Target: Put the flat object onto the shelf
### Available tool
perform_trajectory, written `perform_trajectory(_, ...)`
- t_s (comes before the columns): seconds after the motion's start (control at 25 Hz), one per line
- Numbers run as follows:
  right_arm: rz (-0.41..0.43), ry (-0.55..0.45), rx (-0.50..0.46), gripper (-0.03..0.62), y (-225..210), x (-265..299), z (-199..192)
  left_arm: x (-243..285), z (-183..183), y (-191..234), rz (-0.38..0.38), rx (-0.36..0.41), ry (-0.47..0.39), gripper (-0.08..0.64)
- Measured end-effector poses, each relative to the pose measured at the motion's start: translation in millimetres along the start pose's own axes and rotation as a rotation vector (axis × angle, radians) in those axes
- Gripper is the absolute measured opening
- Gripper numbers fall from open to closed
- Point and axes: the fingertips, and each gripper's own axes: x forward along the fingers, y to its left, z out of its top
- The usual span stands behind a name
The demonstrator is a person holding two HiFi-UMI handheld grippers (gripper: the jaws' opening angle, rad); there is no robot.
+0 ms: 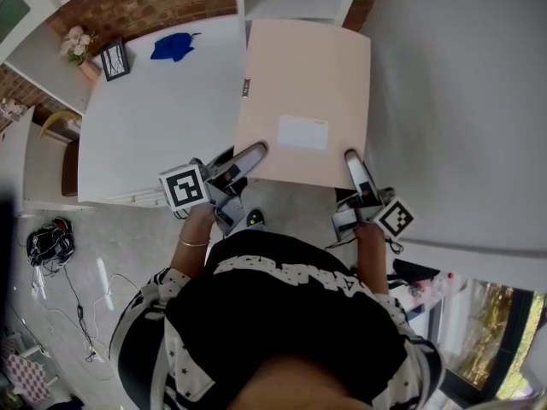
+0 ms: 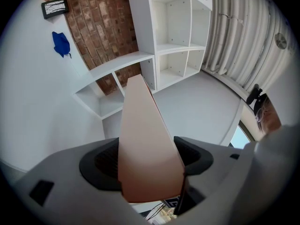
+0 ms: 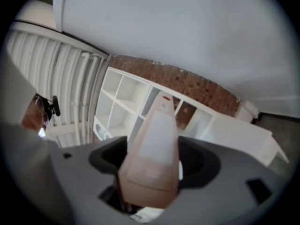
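Note:
A flat beige folder (image 1: 303,101) with a white label is held level in front of me, over the gap between the white table and the shelf unit. My left gripper (image 1: 249,154) is shut on its near left edge, and the folder (image 2: 143,135) runs away between the jaws. My right gripper (image 1: 354,162) is shut on the near right edge, where the folder (image 3: 154,149) fills the jaws. The white shelf unit (image 2: 176,36) with open cubbies stands ahead against a brick wall.
A white table (image 1: 158,118) lies at the left with a blue object (image 1: 173,46), a small picture frame (image 1: 114,59) and flowers (image 1: 75,43). A white panel (image 1: 461,101) stands at the right. Cables (image 1: 51,242) lie on the floor at the left.

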Motion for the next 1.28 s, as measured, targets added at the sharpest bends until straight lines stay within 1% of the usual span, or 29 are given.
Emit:
perform_trajectory(0.2,-0.013,0.005,0.004,0.36,-6,26,0,4,23,14,0.003,-0.004,0.003,0.355)
perform_trajectory(0.4,-0.038,0.013,0.005,0.36,-18,62,-2,9,52,39,0.003,-0.032,0.004,0.354)
perform_trajectory(0.76,-0.054,0.012,-0.009,0.36,-18,61,-2,11,50,42,-0.01,-0.041,0.019,0.355)
perform_trajectory(0.88,-0.045,0.017,-0.026,0.36,-17,63,-1,12,52,43,-0.01,-0.032,0.022,0.355)
perform_trajectory(1.08,-0.051,0.02,-0.016,0.36,-22,66,6,19,54,45,0.003,-0.032,0.023,0.356)
perform_trajectory(1.28,-0.035,0.04,-0.007,0.36,-31,78,18,32,62,48,0.01,-0.026,0.007,0.356)
